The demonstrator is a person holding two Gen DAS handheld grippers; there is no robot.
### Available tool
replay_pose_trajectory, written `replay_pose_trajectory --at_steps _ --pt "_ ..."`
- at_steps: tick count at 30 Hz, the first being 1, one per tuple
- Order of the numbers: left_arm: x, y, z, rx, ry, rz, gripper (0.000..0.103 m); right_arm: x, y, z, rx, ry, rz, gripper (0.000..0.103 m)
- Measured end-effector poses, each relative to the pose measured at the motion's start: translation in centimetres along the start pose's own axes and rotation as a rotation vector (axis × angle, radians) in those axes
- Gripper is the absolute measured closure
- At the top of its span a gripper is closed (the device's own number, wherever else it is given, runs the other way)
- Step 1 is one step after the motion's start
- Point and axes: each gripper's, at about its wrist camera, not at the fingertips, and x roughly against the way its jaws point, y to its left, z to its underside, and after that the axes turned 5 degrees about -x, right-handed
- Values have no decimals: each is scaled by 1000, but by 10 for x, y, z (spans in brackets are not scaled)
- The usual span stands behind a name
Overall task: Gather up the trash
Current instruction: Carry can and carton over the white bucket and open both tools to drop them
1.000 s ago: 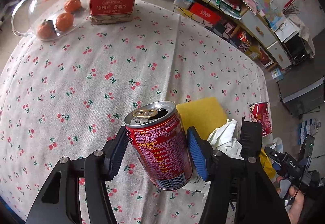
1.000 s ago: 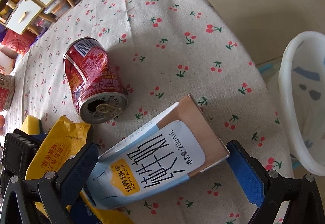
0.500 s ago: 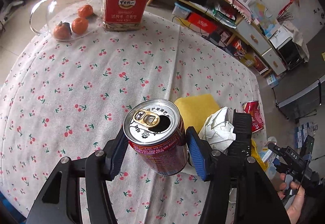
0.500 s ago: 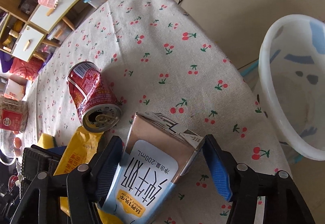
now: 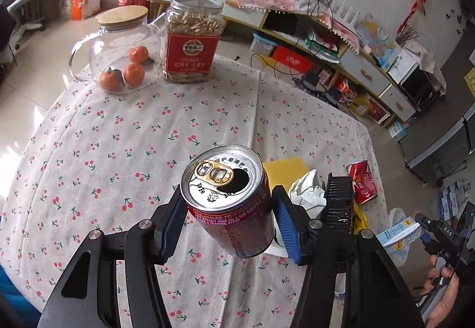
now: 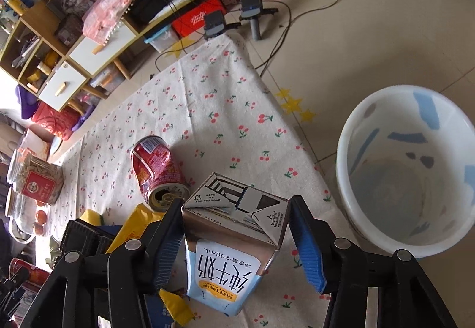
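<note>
My left gripper (image 5: 227, 218) is shut on a red drink can (image 5: 234, 209), open top towards the camera, held above the cherry-print tablecloth (image 5: 118, 149). My right gripper (image 6: 236, 234) is shut on a blue and white milk carton (image 6: 231, 250), lifted off the table near its edge. A second red can lies on its side on the cloth (image 6: 157, 170); it also shows in the left wrist view (image 5: 362, 182). A crumpled white tissue (image 5: 307, 189), a yellow wrapper (image 6: 133, 224) and a yellow sponge (image 5: 282, 172) lie on the table.
A white plastic bin (image 6: 409, 170) stands on the floor just past the table edge, to the right of the carton. A glass jug with oranges (image 5: 118, 57) and a jar of seeds (image 5: 191, 39) stand at the table's far side. Shelves and boxes line the wall.
Both grippers have risen. The left lifted the can higher above the cloth. The right closed on the carton, raised it off the table, and the bin came further into view.
</note>
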Motion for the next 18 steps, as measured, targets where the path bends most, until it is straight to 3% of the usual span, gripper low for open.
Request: replay_pose_trajectory --at_steps 8,18 --pt "22 -26 -6 -36 -59 25 44 29 -12 -9 -3 -76 -16 43" --pt "35 -96 -8 -150 -76 74 44 57 -44 -24 -32 -148 5 43"
